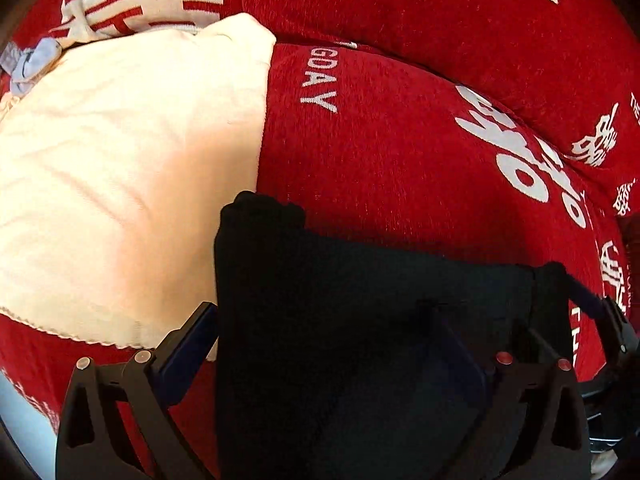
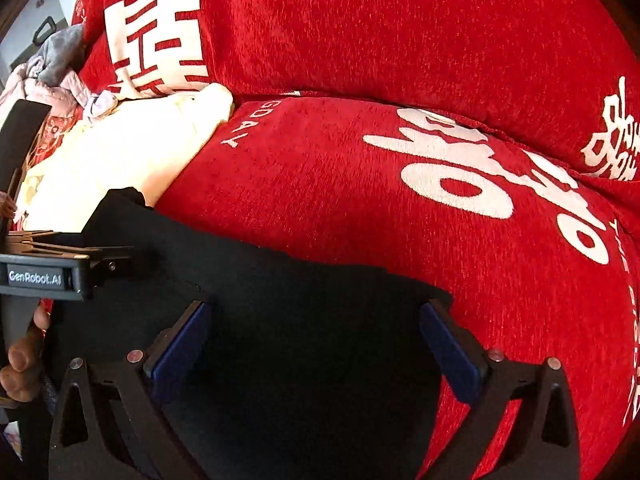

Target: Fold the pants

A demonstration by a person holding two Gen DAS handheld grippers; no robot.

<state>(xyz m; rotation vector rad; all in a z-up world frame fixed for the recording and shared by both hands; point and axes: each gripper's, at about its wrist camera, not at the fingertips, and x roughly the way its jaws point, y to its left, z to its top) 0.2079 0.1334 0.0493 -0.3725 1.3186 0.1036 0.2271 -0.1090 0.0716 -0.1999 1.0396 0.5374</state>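
The black pants (image 1: 360, 320) lie folded on a red sofa cover, filling the lower part of both views (image 2: 280, 320). My left gripper (image 1: 332, 344) is open, its blue-padded fingers (image 1: 188, 344) spread over the pants' left edge; the right finger is dark against the cloth. My right gripper (image 2: 316, 336) is open with both blue pads (image 2: 188, 340) resting on the pants near their far edge. The left gripper's body (image 2: 44, 276) shows at the left of the right wrist view, on the pants' left end.
A cream cloth (image 1: 120, 180) lies left of the pants on the red cover with white lettering (image 1: 400, 140). A pile of grey and pink clothes (image 2: 52, 76) sits at the far left. Red back cushions (image 2: 360, 32) rise behind.
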